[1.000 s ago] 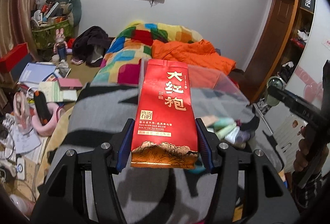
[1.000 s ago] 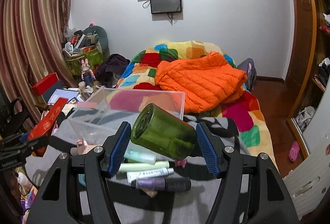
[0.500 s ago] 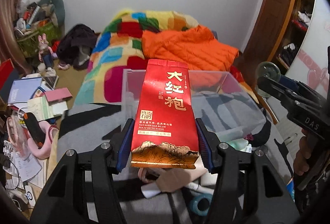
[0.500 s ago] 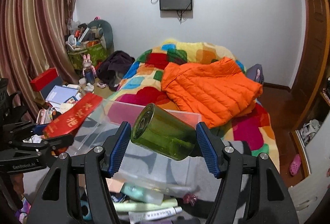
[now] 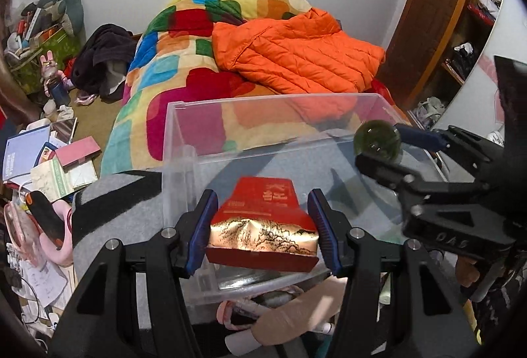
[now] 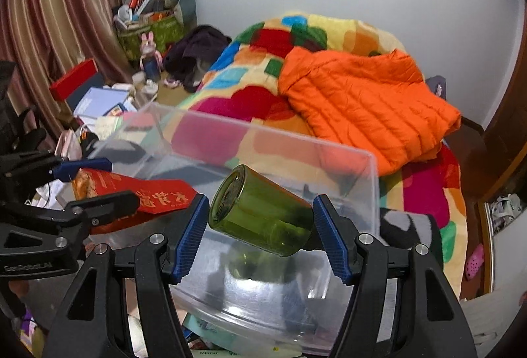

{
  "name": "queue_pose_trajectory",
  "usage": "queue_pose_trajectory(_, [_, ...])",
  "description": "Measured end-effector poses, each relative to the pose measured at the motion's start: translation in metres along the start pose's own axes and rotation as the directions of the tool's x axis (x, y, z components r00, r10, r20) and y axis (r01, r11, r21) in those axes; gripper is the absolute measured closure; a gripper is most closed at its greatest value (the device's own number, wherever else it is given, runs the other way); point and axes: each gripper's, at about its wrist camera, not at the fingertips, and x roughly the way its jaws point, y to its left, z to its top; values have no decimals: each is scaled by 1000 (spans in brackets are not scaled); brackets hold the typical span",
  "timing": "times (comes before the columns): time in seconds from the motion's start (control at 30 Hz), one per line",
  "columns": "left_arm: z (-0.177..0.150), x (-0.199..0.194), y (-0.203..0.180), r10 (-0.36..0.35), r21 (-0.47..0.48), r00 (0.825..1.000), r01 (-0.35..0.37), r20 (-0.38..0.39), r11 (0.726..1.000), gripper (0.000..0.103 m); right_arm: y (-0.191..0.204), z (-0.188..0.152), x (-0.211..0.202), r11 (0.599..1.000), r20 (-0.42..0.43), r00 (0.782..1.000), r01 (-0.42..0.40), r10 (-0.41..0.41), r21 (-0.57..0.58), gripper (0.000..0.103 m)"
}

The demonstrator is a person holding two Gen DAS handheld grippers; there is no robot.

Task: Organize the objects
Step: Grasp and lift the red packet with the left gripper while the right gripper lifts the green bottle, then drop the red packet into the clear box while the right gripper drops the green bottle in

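Both loads now tipped over the clear plastic bin [image 5: 184, 140]: left gripper [image 5: 262, 231] clamps red foil tea pouch [image 5: 263, 219], right gripper [image 6: 260, 233] clamps green glass cup [image 6: 263, 219]; release likely next.

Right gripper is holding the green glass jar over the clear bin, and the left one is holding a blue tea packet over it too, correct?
Not quite: the tea packet in the left gripper is red, not blue, as the left wrist view shows. The rest stands: the right gripper holds the green glass jar over the clear bin.
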Motion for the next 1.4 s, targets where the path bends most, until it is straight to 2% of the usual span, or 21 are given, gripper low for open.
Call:
queue_pose_trajectory(0.3, [-4, -6, 0, 8, 5, 1000, -8, 6, 1000, 47, 11, -5, 12, 998, -68, 997, -40, 37, -39, 41])
queue_pose_trajectory(0.43, [-7, -19, 0, 8, 12, 1000, -8, 29, 1000, 46, 16, -9, 4, 998, -65, 997, -45, 42, -53, 41])
queue_pose_trajectory(0.5, [-8, -29, -2, 11, 17, 999, -12, 47, 1000, 43, 18, -11, -5, 997, -49, 998, -36, 33, -65, 41])
queue_pose_trajectory(0.57, [-9, -38, -2, 17, 17, 998, -18, 68, 1000, 31, 19, -11, -14, 997, -36, 999, -27, 24, -71, 41])
queue_pose_trajectory(0.6, [-10, -46, -2, 17, 14, 996, -19, 88, 1000, 29, 18, -11, -19, 997, -26, 999, -24, 22, -70, 40])
queue_pose_trajectory(0.77, [-17, -73, -4, 36, 20, 987, -39, 158, 999, 12, 9, -15, -50, 999, 28, 999, -24, 25, -25, 29])
queue_pose_trajectory(0.87, [-27, -82, -6, 41, 40, 984, -49, 173, 998, 11, 2, -22, -68, 1000, 57, 998, -4, 4, 0, 23])
queue_pose_trajectory(0.97, [-39, -84, -8, 42, 53, 985, -52, 168, 997, 10, -3, -33, -83, 999, 77, 997, 27, -28, 18, 20])
queue_pose_trajectory(1.07, [-55, -78, -8, 35, 44, 991, -41, 130, 998, 9, -11, -50, -92, 998, 79, 995, 50, -54, 48, 20])
queue_pose_trajectory(1.3, [-98, -66, -20, 2, 9, 997, -2, 74, 1000, 9, -30, -93, -90, 987, 13, 999, 31, -34, 159, 20])
queue_pose_trajectory(1.4, [-110, -60, -28, -17, 2, 999, 17, 48, 1000, 9, -31, -110, -85, 982, -14, 1000, 7, -4, 191, 17])
